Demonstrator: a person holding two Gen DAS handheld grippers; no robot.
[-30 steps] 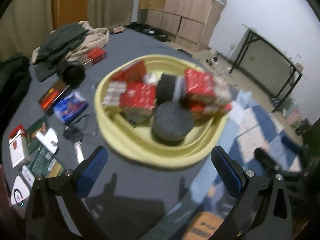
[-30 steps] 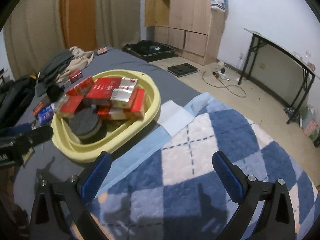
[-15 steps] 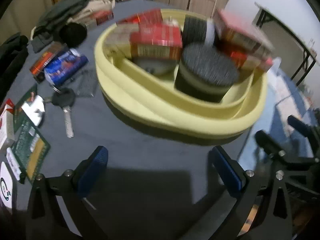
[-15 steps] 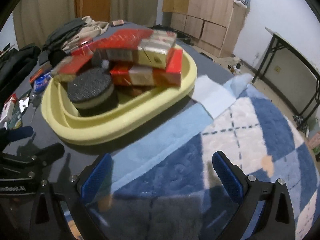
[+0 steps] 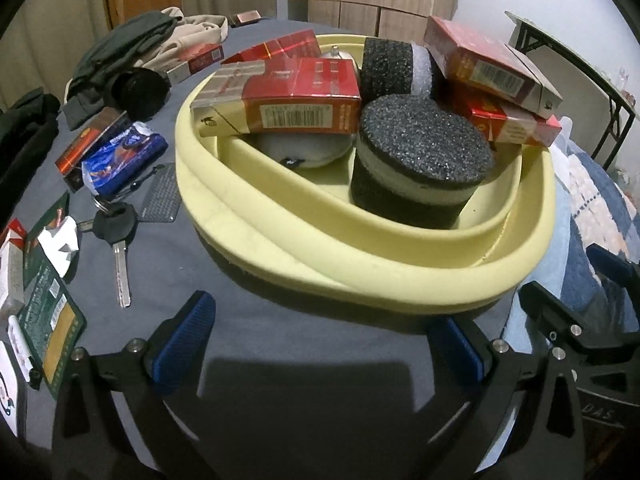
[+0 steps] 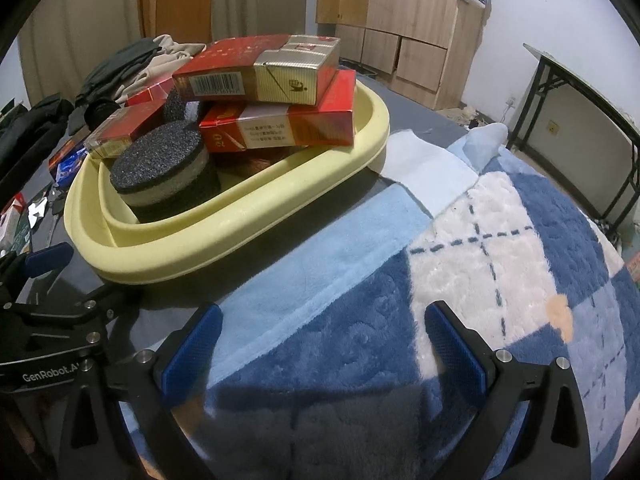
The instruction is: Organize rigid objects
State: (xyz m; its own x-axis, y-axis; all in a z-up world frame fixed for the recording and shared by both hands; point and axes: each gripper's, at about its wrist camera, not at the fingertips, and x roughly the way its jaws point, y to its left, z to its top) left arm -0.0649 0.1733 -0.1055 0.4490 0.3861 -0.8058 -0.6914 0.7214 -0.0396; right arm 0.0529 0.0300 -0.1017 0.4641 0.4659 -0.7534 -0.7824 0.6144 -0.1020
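Note:
A pale yellow basin [image 5: 360,268] sits on the grey bed and also shows in the right wrist view [image 6: 240,236]. It holds red cigarette boxes [image 5: 296,96] [image 6: 280,124] and black round sponges [image 5: 420,160] [image 6: 164,168]. My left gripper [image 5: 320,344] is open and empty, low just before the basin's near rim. My right gripper [image 6: 324,344] is open and empty over the blue checked blanket [image 6: 500,280], to the right of the basin. Loose on the sheet to the left lie a key [image 5: 118,248], a blue packet [image 5: 124,156] and more boxes [image 5: 44,308].
Dark clothes [image 5: 120,52] and a black round object [image 5: 140,92] lie at the far left of the bed. A wooden wardrobe [image 6: 400,20] and a folding table [image 6: 580,120] stand beyond the bed. The right gripper shows in the left wrist view [image 5: 580,320].
Both grippers have dropped lower and moved closer to the basin, which now fills more of each view. Both stay open and empty.

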